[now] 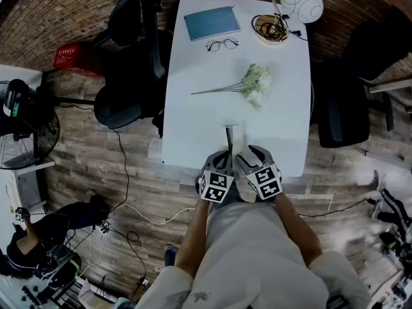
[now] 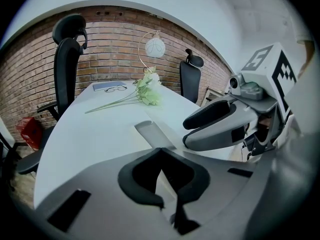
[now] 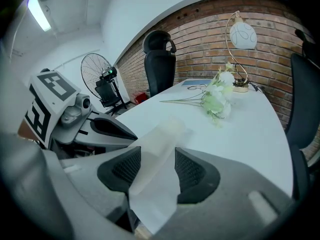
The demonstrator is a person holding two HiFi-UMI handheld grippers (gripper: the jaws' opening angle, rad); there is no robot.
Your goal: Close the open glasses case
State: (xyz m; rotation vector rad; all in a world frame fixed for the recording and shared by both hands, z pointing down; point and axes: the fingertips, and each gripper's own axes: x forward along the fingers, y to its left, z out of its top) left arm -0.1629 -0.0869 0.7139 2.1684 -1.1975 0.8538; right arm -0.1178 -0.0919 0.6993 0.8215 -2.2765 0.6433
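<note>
The glasses case is a narrow grey strip lying flat and open on the white table, close to its front edge. Both grippers sit side by side at that edge. My right gripper has the near end of the case filling the gap between its two ribbed pads. In the left gripper view the case lies just ahead, with the right gripper beside it. My left gripper has its fingertips together and holds nothing.
Farther up the table lie a flower sprig, a pair of glasses, a teal notebook, a bowl of cords and a globe lamp. Black office chairs flank the table. A fan stands at left.
</note>
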